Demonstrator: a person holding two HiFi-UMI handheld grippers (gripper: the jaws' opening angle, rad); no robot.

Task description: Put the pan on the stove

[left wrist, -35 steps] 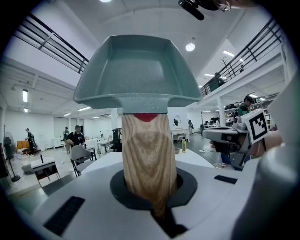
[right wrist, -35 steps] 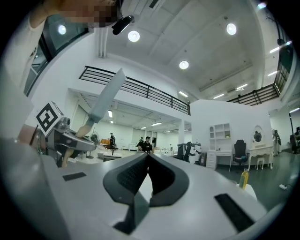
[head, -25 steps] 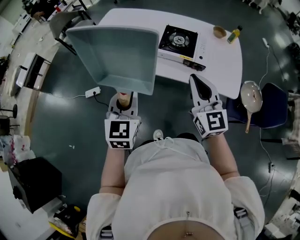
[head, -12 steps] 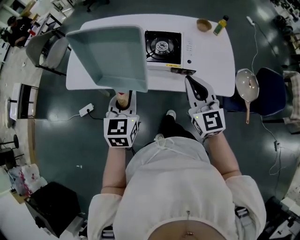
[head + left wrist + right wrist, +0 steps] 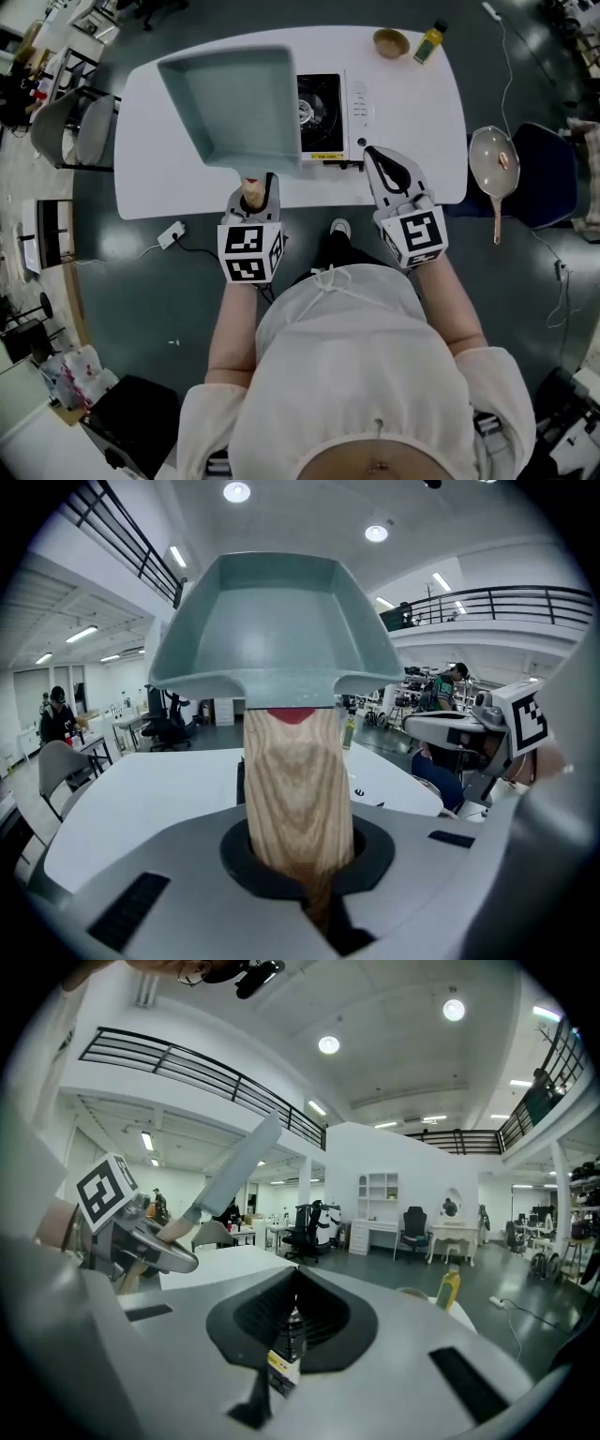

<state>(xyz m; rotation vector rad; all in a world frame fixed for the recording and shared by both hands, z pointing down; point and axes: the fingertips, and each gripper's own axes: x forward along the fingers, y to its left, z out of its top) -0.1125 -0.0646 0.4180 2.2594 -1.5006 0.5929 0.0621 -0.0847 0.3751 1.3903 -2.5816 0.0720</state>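
L tool (image 5: 249, 187) clenched on the wooden handle (image 5: 247, 195) of a square grey-green pan (image 5: 239, 103), handle end toward the person, pan body pointing far. Pan is up in the air over the white counter (image 5: 412, 103), nose tilted up. From the head view it overlaps the left part of the stove (image 5: 323, 111), w/ the burner showing just right of the pan's rim. The R gripper view shows the pan edge-on, clear of the counter top. R tool (image 5: 375, 155) has jaws together w/ nothing btwn them, hovering at the counter's near edge, just right of the stove's front. Far right on the counter: a small bowl (image 5: 390, 42) and, beside it, a yellow-green bottle (image 5: 430, 40). Off the counter, to the right, a round pan (image 5: 494, 159) w/ a long handle lies on a blue chair (image 5: 542, 178).
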